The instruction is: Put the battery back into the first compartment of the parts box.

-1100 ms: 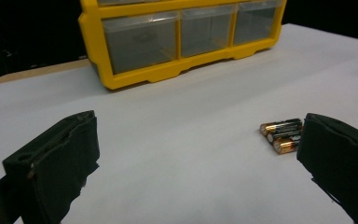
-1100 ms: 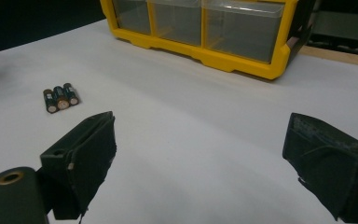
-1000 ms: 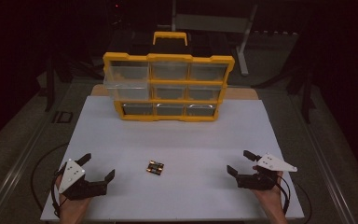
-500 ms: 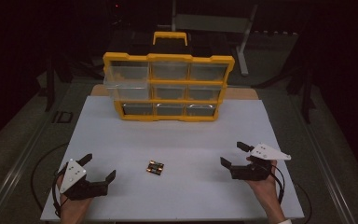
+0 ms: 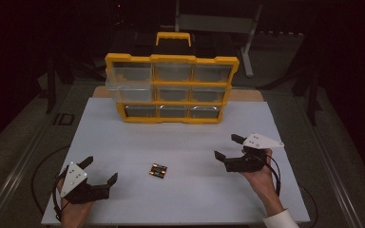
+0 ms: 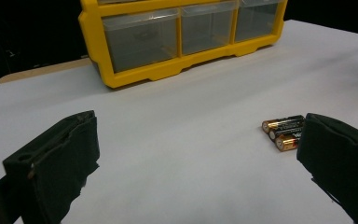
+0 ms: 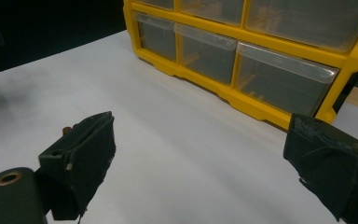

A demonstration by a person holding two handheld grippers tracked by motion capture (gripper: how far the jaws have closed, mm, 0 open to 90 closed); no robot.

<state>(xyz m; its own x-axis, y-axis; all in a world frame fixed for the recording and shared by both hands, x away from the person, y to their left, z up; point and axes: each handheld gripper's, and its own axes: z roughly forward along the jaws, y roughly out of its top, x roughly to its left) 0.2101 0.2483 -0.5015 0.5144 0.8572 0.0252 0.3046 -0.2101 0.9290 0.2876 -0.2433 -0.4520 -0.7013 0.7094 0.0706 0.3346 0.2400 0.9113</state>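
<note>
i hold the left gripper (image 5: 97, 172) at the lower left of the high view, jaws spread wide and empty, resting low over the white table (image 5: 180, 137). the right gripper (image 5: 229, 147) sits at centre right, raised a little off the surface, jaws likewise spread with nothing between them. the batteries (image 5: 158, 170), three cells lying side by side and touching, rest at lower centre between the two grippers; in the left gripper view they lie just beside the right-hand jaw. i judge this spacing leaves either gripper a free approach. the yellow drawer organiser (image 5: 171, 88) stands at upper centre, well apart, its upper-left drawer (image 5: 129, 78) pulled forward, probably to receive the cells. the table edges are near both hands; the open room lies ahead.
</note>
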